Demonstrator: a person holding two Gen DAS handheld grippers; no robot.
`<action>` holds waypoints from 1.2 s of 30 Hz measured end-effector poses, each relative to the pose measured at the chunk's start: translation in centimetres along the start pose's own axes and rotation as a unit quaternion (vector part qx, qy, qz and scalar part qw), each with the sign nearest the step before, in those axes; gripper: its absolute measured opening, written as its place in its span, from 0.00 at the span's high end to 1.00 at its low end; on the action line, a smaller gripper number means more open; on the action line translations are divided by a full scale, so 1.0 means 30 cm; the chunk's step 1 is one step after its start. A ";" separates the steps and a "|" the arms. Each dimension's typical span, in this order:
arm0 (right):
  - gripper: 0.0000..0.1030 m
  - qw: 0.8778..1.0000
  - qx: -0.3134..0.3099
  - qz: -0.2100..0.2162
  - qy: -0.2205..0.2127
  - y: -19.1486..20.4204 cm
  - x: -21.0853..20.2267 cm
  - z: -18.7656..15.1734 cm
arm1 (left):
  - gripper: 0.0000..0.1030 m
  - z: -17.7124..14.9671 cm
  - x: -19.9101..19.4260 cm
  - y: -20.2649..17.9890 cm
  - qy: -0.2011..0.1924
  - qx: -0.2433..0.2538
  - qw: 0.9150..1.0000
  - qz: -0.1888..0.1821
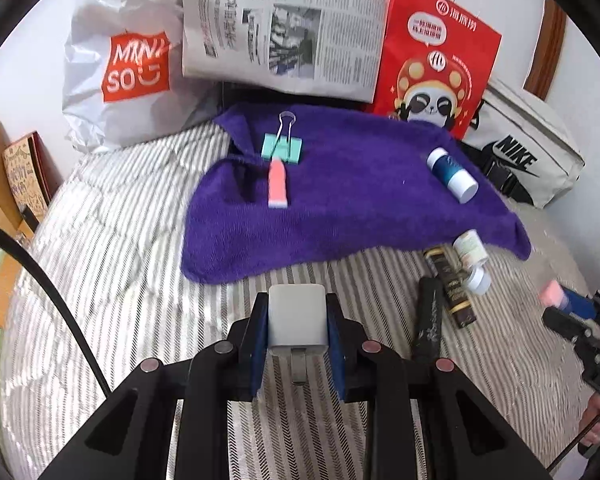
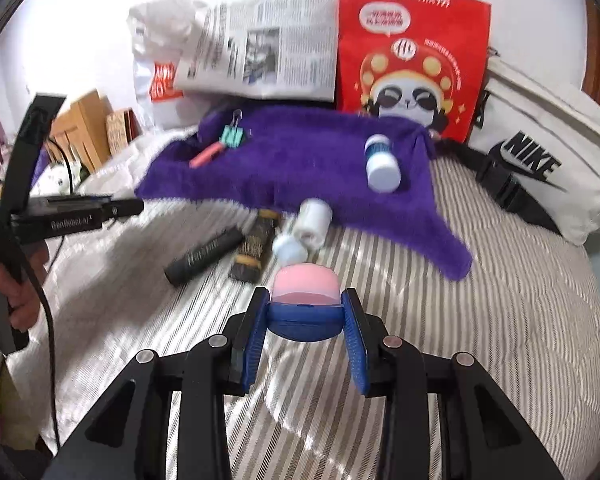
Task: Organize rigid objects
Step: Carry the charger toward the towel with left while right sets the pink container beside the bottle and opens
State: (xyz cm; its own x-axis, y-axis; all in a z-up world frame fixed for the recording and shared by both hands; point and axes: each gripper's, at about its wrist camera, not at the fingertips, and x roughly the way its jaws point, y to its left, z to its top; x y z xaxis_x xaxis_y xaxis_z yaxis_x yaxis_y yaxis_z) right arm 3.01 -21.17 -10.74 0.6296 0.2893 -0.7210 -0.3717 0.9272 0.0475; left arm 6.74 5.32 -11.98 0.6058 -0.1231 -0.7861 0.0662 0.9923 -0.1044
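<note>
My left gripper (image 1: 297, 320) is shut on a white charger cube (image 1: 297, 318), held above the striped bed short of the purple towel (image 1: 340, 208). My right gripper (image 2: 305, 316) is shut on a blue container with a pink cap (image 2: 305, 296); it also shows at the right edge of the left wrist view (image 1: 568, 300). On the towel lie a teal binder clip (image 1: 282, 146), a pink eraser (image 1: 278, 184) and a blue-and-white bottle (image 1: 452, 174). Off the towel's near edge lie two small white bottles (image 2: 312, 222), a dark gold-patterned box (image 2: 256, 246) and a black tube (image 2: 204, 256).
Behind the towel stand a white MINISO bag (image 1: 120, 72), a newspaper (image 1: 284, 28) and a red panda paper bag (image 1: 436, 60). A white Nike pouch (image 1: 528, 160) lies at the right. Wooden items (image 1: 16, 176) stand at the left beside the striped bedspread (image 1: 120, 240).
</note>
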 end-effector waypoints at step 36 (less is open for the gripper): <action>0.64 0.993 0.068 0.007 0.093 -0.272 0.439 0.308 | 0.76 0.259 0.119 0.014 0.013 -0.006 1.000 -0.026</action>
State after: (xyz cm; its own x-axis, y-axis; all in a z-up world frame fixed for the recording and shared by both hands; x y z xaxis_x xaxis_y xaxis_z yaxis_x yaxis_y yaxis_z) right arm 20.64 -22.71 -14.24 0.4840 0.2651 -0.8340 -0.2759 0.9506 0.1420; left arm 15.10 5.38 -10.10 0.5814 -0.1753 -0.7945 0.0877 0.9843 -0.1530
